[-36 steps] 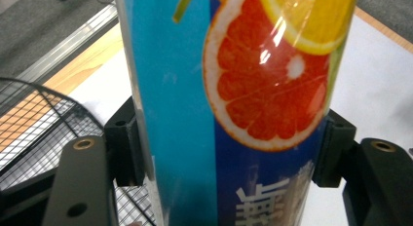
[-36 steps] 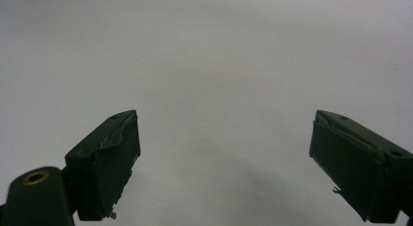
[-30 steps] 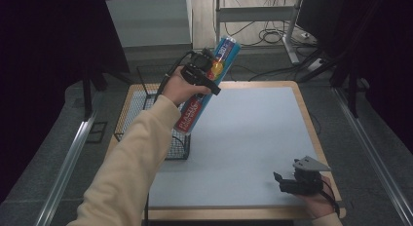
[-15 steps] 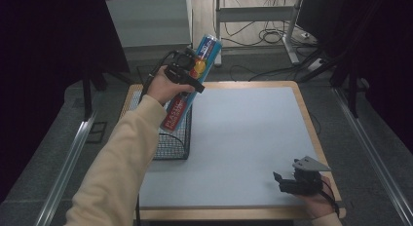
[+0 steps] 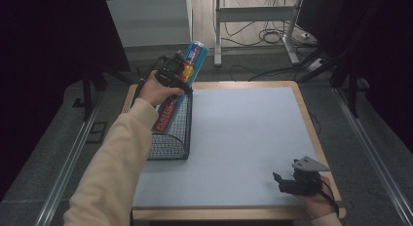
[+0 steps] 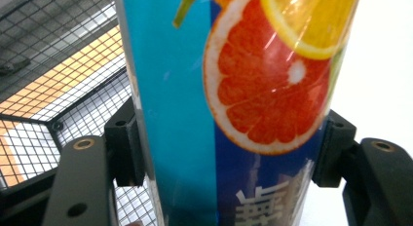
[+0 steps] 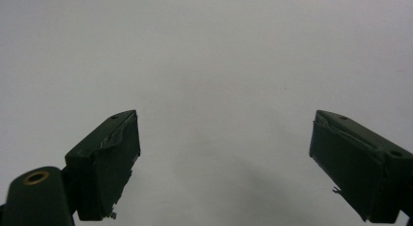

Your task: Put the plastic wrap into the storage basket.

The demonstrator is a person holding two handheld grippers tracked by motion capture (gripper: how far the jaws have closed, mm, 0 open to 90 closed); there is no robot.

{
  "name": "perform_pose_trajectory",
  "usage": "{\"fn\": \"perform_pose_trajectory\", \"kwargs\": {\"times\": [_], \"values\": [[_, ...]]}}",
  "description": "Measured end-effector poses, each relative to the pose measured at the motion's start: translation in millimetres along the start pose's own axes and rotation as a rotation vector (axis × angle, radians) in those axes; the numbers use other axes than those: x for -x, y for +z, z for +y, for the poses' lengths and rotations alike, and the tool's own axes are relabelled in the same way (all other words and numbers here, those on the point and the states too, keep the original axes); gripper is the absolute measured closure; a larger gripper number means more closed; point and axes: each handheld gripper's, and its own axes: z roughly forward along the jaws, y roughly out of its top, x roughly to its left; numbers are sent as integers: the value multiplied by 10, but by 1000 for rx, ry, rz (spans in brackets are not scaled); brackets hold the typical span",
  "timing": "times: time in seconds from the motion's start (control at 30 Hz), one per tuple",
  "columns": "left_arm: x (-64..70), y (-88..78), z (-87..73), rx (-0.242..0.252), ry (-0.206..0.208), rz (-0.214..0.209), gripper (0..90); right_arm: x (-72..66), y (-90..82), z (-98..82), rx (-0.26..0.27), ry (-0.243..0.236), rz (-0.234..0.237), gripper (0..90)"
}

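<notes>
The left arm is reaching forward across the table's (image 5: 253, 138) left side, sleeve extended. The left gripper (image 5: 171, 76) is clamping a long blue box (image 5: 181, 84) printed with citrus slices, jaws pressing both its sides. The box is tilting, its lower end sitting inside the wire basket (image 5: 170, 138). The right gripper (image 5: 298, 179) is resting near the table's front right corner, jaws spread apart and holding nothing.

From above the near edge we look forward and down over the table (image 5: 243, 138). Our left gripper view sits close against the box (image 6: 234, 114) beside the wire basket (image 6: 58, 65), both shared with the high view. Our right gripper view faces bare tabletop from close range.
</notes>
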Motion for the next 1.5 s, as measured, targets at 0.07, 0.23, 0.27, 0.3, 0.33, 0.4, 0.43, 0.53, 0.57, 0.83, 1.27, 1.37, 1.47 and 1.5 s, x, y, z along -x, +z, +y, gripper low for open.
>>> {"fn": "perform_pose_trajectory", "kwargs": {"times": [0.07, 0.23, 0.27, 0.3, 0.33, 0.4, 0.43, 0.53, 0.57, 0.83, 1.27, 1.37, 1.47, 1.5], "values": [[-23, 42, -15, -2, 2, 6, 318, 0, 2, -2, -1, -1, 0, 115], [-69, 160, -38, -26, -1, 15, 319, 2, -1, -4, -1, 0, 0, 115], [-79, 187, -43, -26, -3, 15, 319, 2, 0, -5, -2, 3, 0, 115], [-95, 217, -48, -33, -2, 14, 318, 2, 2, -6, -2, 3, -1, 115], [-105, 244, -52, -37, 0, 16, 318, 2, 5, -7, -3, 0, -2, 115], [-118, 287, -60, -42, 4, 28, 318, 2, 6, -7, -3, -5, -2, 115], [-129, 310, -63, -49, 8, 35, 318, 2, 6, -7, -3, -5, -2, 115], [-179, 388, -77, -60, 1, 43, 318, 6, 5, -6, -3, 0, -2, 115], [-197, 412, -81, -65, -4, 43, 318, 6, 8, -8, -2, 0, -3, 115], [-302, 602, -119, -91, -12, 61, 318, 11, 11, -10, -5, -2, -4, 115], [-415, 830, -123, -136, -28, 75, 318, 17, 16, -15, -9, 0, -6, 115], [-420, 885, -117, -151, -25, 81, 318, 15, 15, -15, -9, -2, -8, 115], [-420, 951, -103, -173, -10, 93, 318, 18, 11, -15, -8, 0, -9, 115], [-420, 966, -100, -178, -15, 96, 318, 18, 11, -15, -8, 0, -9, 115]]}}
